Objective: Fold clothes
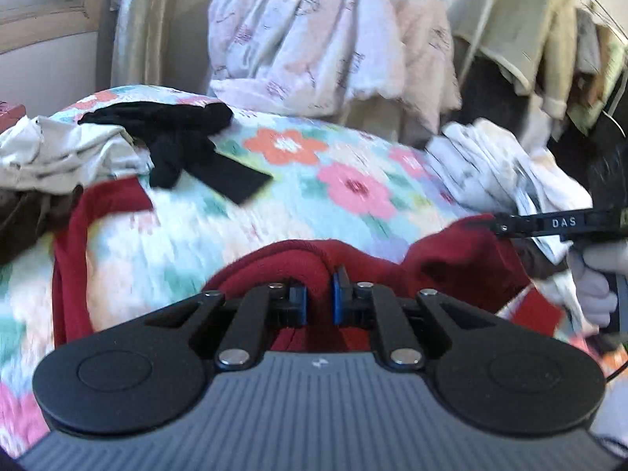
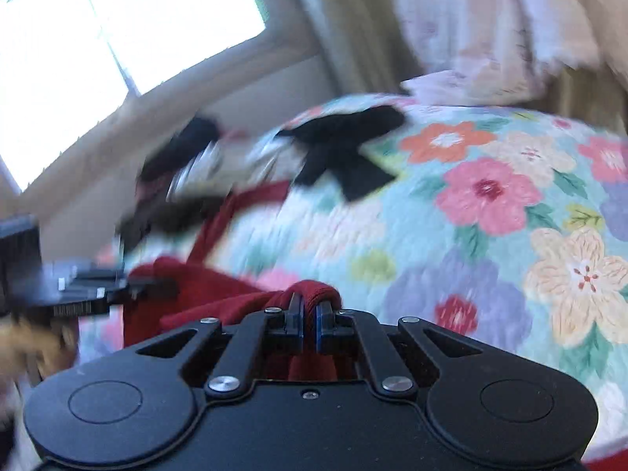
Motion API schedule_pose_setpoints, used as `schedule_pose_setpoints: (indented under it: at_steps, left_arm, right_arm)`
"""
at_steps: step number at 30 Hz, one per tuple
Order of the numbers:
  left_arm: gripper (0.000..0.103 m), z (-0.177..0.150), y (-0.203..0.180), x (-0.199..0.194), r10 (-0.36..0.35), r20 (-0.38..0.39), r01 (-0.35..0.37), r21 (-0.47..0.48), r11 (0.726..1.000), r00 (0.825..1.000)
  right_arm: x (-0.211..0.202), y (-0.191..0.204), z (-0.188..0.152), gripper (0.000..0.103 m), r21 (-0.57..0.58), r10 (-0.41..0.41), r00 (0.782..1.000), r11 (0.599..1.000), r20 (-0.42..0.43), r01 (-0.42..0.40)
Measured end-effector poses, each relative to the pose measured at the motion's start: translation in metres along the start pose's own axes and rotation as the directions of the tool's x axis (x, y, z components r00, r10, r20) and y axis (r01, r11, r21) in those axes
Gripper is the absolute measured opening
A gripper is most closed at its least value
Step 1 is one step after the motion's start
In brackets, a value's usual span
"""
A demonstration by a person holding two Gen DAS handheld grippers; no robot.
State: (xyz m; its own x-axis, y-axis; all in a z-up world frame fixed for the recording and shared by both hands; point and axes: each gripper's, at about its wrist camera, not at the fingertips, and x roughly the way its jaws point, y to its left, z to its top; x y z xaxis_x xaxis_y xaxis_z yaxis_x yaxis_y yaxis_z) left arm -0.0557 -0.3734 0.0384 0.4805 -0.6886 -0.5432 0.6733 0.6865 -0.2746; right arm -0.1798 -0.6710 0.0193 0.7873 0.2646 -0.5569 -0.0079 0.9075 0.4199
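Note:
A dark red garment (image 1: 451,263) lies over the flowered bedspread (image 1: 314,180). My left gripper (image 1: 318,298) is shut on a bunched fold of it, red cloth pinched between the blue pads. My right gripper (image 2: 310,324) is shut on another edge of the red garment (image 2: 204,302). The right gripper also shows in the left wrist view (image 1: 498,227), side-on at the garment's right edge. The left gripper shows blurred in the right wrist view (image 2: 157,284). A red strip of the garment (image 1: 68,259) trails off to the left.
A black garment (image 1: 184,137) lies on the bedspread at the back. A pale crumpled garment (image 1: 59,153) sits at the left, white clothes (image 1: 498,165) at the right. A pink-patterned blanket (image 1: 325,35) hangs behind the bed. A window (image 2: 117,39) is at the left.

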Motion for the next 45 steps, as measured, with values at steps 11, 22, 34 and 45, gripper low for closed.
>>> schedule_pose_setpoints:
  at_steps: [11, 22, 34, 45]
  left_arm:
    - [0.013, 0.010, 0.031, 0.074, 0.040, -0.092, -0.049, -0.107, 0.993, 0.995]
    - [0.019, 0.010, 0.031, 0.114, 0.143, -0.164, -0.136, 0.054, 0.989, 0.976]
    - [0.060, 0.017, 0.053, 0.044, 0.109, -0.071, -0.110, 0.001, 0.994, 0.991]
    - [0.055, -0.037, 0.021, 0.099, 0.158, -0.196, -0.110, 0.239, 0.965, 0.968]
  right_arm:
    - [0.052, -0.058, 0.006, 0.006, 0.112, -0.043, 0.998, 0.993, 0.039, 0.039]
    - [0.094, -0.088, 0.001, 0.015, 0.087, -0.154, 0.982, 0.983, -0.108, 0.164]
    - [0.051, -0.081, -0.022, 0.052, 0.009, -0.084, 0.982, 0.996, -0.167, 0.087]
    - [0.083, -0.048, -0.044, 0.058, -0.174, -0.130, 0.927, 0.982, -0.352, 0.071]
